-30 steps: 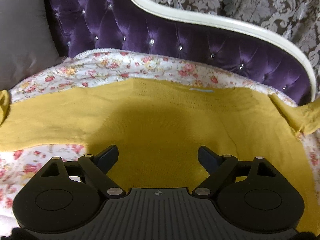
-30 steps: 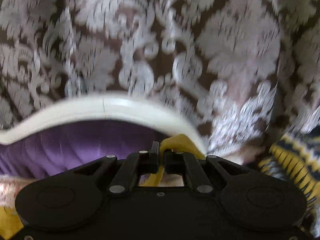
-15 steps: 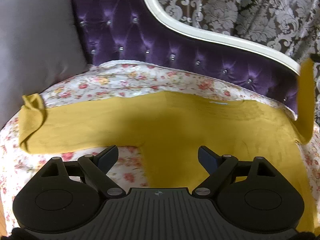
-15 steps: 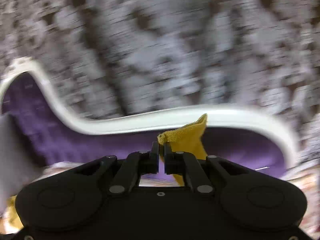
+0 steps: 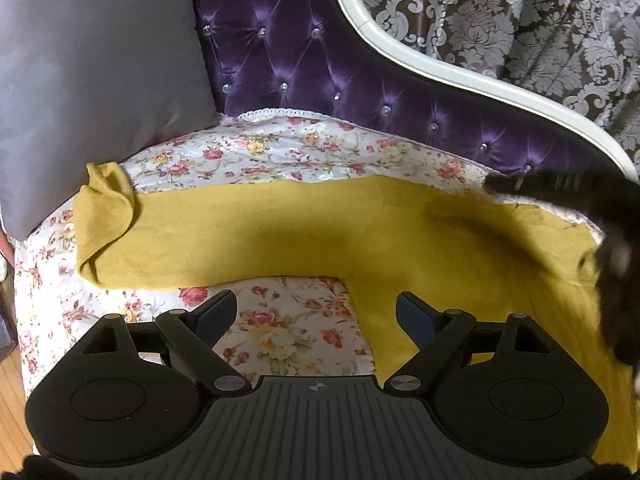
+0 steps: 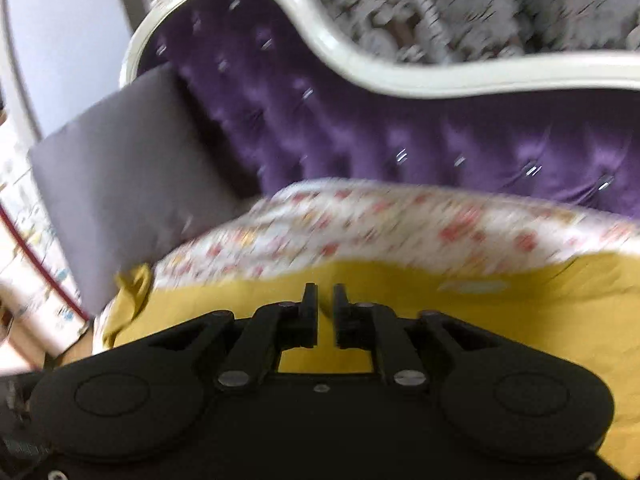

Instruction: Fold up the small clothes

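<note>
A mustard-yellow knit top [image 5: 320, 224] lies flat on a floral sheet [image 5: 280, 152]. Its long left sleeve stretches out to a crumpled cuff [image 5: 104, 208]. My left gripper [image 5: 316, 312] hovers open above the armpit corner, one finger over the sheet and the other over the yellow body. In the blurred right wrist view my right gripper [image 6: 325, 300] hangs low over the top [image 6: 520, 320]. Its jaws are opening, a narrow gap shows, and nothing is pinched between them. A blurred black shape [image 5: 580, 200] crosses the right side of the left wrist view.
The sheet covers the seat of a purple tufted sofa [image 5: 320, 60] with a curved white frame [image 5: 440, 72]. A grey cushion [image 5: 92, 80] leans at the left end. A patterned curtain [image 5: 520, 20] hangs behind. Wooden floor [image 5: 12, 400] shows at the lower left.
My left gripper slid left, bringing the whole left sleeve and cuff into view. My right gripper swung from the curtain down over the top; the yellow sleeve it pinched has left its parted jaws.
</note>
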Demonstrator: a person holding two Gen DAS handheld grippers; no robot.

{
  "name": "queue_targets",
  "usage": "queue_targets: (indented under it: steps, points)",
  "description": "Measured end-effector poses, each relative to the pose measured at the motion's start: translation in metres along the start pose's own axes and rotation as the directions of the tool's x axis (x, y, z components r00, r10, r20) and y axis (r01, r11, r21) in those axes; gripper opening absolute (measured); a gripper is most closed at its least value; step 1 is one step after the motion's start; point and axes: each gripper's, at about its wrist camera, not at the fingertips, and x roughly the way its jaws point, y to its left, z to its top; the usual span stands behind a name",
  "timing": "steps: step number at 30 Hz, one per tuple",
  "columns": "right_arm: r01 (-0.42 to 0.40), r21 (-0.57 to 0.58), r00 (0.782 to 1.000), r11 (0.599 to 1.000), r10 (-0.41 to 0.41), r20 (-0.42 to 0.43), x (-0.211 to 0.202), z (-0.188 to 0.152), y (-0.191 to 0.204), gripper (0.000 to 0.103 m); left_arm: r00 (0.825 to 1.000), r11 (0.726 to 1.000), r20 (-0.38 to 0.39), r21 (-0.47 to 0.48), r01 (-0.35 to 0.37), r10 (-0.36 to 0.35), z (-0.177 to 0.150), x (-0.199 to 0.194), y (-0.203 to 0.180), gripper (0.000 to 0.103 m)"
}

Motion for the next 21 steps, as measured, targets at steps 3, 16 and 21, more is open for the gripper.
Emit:
queue_targets:
  steps: [3, 16, 21]
  points:
    - [0.013, -0.035, 1.000, 0.999, -0.014, -0.018, -0.004, -0.025, 0.003, 0.055, 1.000, 1.000, -0.012, -0.005, 0.015, -0.015, 0.002, 0.005, 0.001, 0.087]
    - [0.232, 0.021, 0.972, 0.973, -0.231, -0.031, -0.072, -0.090, -0.047, 0.058, 0.987, 0.989, -0.093, 0.049, 0.137, -0.132, 0.028, 0.065, -0.071, 0.087]
    - [0.281, 0.023, 0.960, 0.959, -0.282, 0.007, -0.089, -0.109, -0.051, 0.058, 0.982, 0.986, -0.117, 0.057, 0.158, -0.150, 0.032, 0.096, -0.100, 0.080]
